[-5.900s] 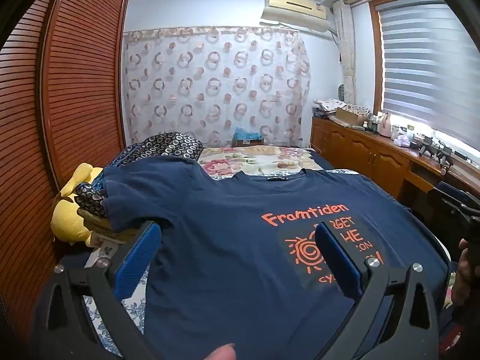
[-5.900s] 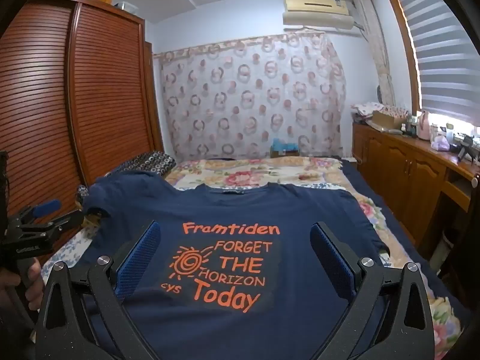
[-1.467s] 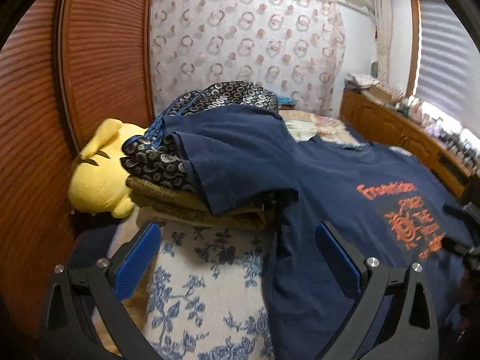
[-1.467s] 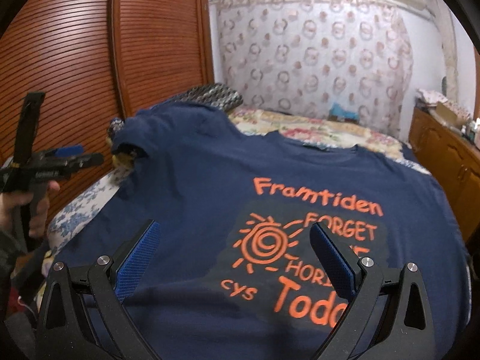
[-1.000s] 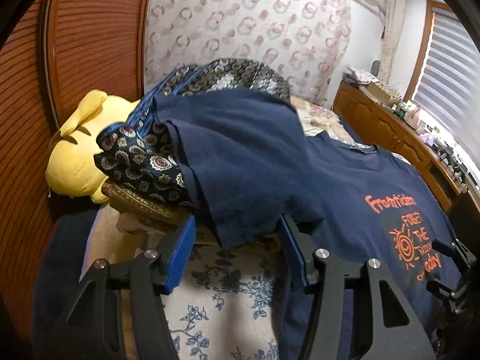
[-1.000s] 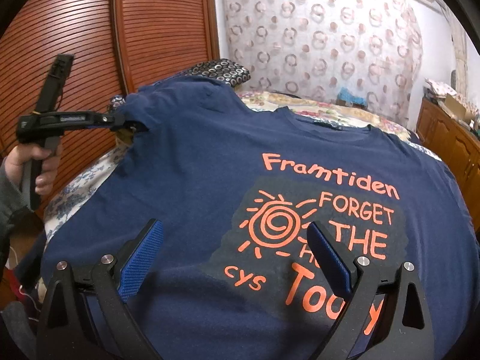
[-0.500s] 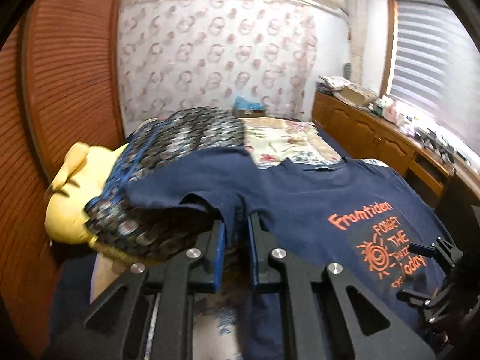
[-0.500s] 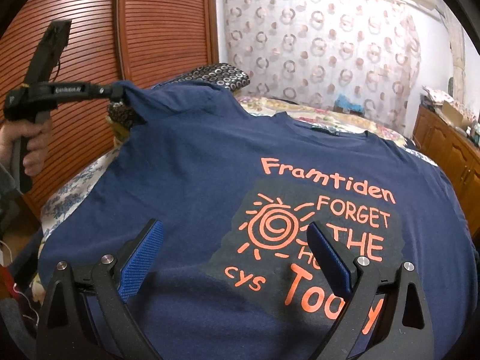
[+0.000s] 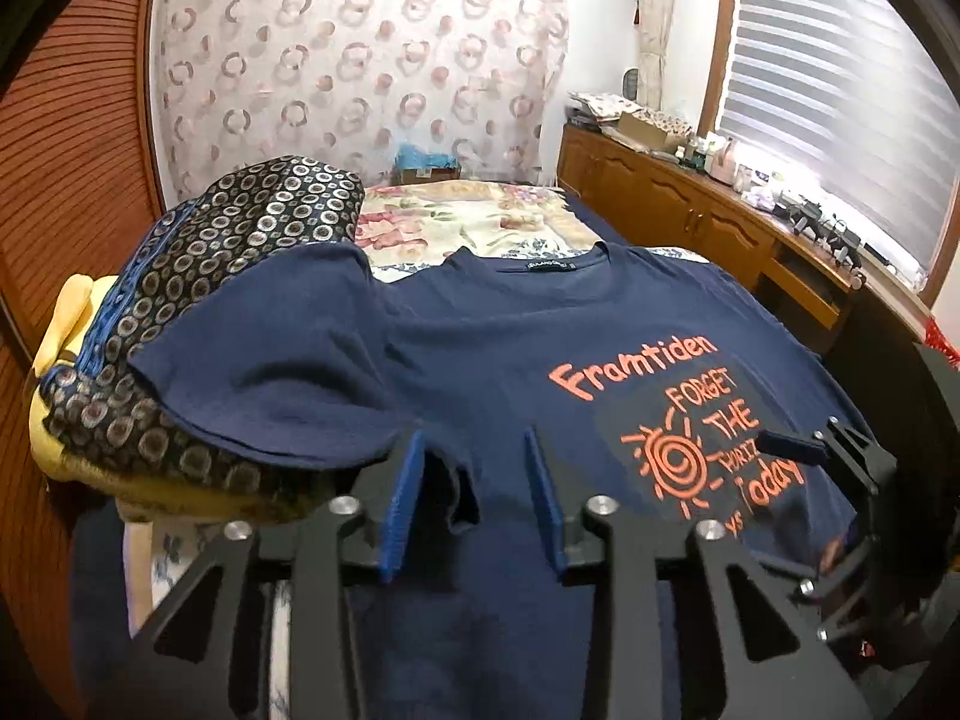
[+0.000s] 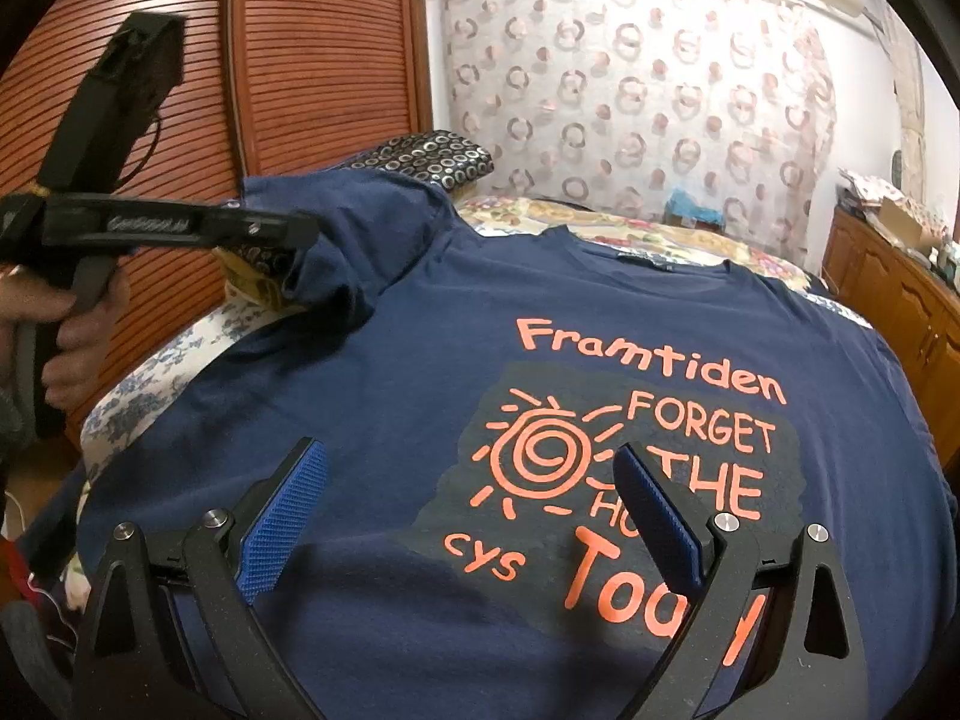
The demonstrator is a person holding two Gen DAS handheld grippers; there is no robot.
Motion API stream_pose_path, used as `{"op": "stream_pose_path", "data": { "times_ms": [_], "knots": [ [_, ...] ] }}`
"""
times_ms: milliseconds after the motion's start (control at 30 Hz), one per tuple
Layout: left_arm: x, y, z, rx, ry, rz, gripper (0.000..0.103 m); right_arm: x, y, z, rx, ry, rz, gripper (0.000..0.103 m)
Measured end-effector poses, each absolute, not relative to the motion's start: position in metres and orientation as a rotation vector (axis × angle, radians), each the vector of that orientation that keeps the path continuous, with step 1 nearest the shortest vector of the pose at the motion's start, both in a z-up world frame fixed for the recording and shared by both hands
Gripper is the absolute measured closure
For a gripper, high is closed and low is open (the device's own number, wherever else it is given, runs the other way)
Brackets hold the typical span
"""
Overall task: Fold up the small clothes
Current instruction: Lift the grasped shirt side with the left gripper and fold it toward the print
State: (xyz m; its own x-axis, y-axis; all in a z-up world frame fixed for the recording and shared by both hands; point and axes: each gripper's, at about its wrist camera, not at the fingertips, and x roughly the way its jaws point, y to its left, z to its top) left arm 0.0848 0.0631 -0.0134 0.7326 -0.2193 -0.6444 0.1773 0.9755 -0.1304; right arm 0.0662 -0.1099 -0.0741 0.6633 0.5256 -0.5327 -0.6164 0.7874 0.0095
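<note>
A navy T-shirt (image 10: pixel 480 330) with orange print lies face up on the bed; it also shows in the left wrist view (image 9: pixel 540 348). Its left sleeve (image 9: pixel 288 384) is draped over a pile of patterned bedding. My left gripper (image 9: pixel 474 468) is at that sleeve's hem, its jaws partly apart with a fold of sleeve cloth hanging between them; it appears in the right wrist view (image 10: pixel 300 234) with the sleeve bunched at its tip. My right gripper (image 10: pixel 468 492) is open and empty, low over the shirt's lower front, and shows in the left wrist view (image 9: pixel 798 450).
A pile of patterned bedding (image 9: pixel 240 240) and a yellow plush (image 9: pixel 66 324) sit at the bed's left. A wooden slatted wardrobe (image 10: pixel 300 60) stands on the left. A wooden counter (image 9: pixel 720 222) runs under the window on the right. A floral sheet (image 9: pixel 468 222) covers the far bed.
My left gripper closed on the sleeve hem and lifted it; its jaws now stand wider apart than half a second ago, cloth still between them. My right gripper has stayed open over the shirt front.
</note>
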Motion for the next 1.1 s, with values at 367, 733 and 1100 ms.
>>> {"op": "stream_pose_path", "data": {
  "times_ms": [367, 733, 1100],
  "knots": [
    [0.035, 0.092, -0.019, -0.081, 0.683, -0.115, 0.039, 0.069, -0.111, -0.075, -0.167, 0.555, 0.647, 0.005],
    [0.004, 0.129, -0.024, -0.119, 0.621, 0.023, 0.039, 0.078, -0.074, -0.033, -0.218, 0.516, 0.763, 0.005],
    [-0.017, 0.150, -0.027, -0.162, 0.569, 0.068, 0.039, 0.124, 0.053, -0.002, -0.272, 0.557, 1.004, 0.029]
  ]
}}
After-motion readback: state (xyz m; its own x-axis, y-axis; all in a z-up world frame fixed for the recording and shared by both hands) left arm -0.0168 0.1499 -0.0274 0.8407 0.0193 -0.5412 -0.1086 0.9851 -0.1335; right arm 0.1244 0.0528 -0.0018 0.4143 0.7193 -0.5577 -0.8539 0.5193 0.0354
